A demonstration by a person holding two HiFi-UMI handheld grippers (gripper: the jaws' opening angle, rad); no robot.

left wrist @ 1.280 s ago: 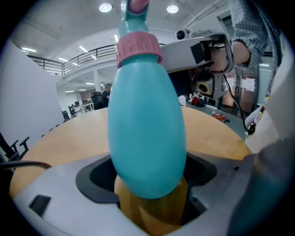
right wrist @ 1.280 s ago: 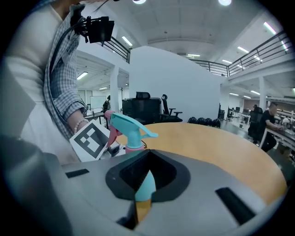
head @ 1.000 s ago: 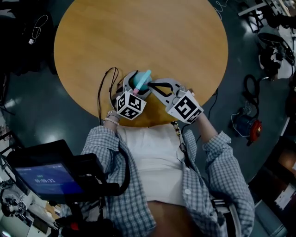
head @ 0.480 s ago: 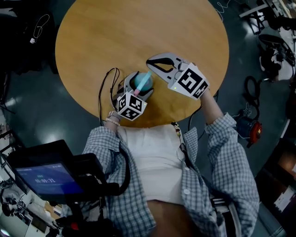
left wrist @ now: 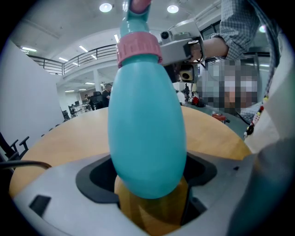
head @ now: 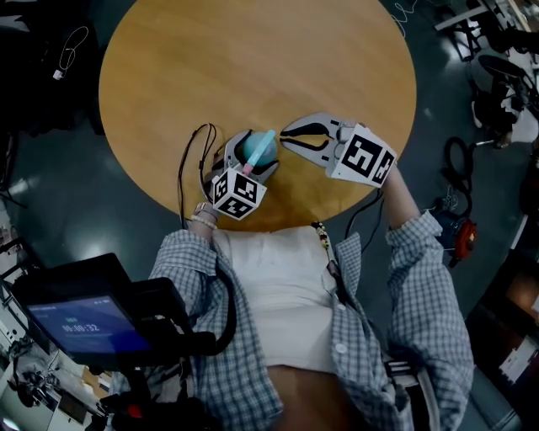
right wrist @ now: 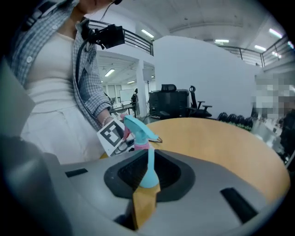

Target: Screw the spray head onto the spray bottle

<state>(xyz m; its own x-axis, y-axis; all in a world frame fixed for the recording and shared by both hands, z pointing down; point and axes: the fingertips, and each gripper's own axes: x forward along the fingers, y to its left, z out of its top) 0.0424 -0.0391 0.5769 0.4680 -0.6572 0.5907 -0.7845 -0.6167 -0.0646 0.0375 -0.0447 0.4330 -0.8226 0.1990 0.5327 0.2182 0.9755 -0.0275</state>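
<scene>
Teal spray bottle (left wrist: 147,133), spray head (right wrist: 135,125) atop

We've got a round wooden table (head: 253,59) on a dark floor (head: 59,194), with a black cable (head: 180,175) looping over its near edge and a lit blue screen (head: 84,324) on a black mount at lower left. On the floor to the right we see a red-and-blue device (head: 452,229) near a coil of black cable (head: 457,157). Further back we make out office chairs (right wrist: 197,107), a balcony railing (left wrist: 82,56) and ceiling lights (left wrist: 105,7).

Checked shirt (head: 413,295), white top (head: 278,278), grey hand-held grippers (head: 251,145) (head: 288,139), black-and-white marker cubes (head: 236,192)
</scene>
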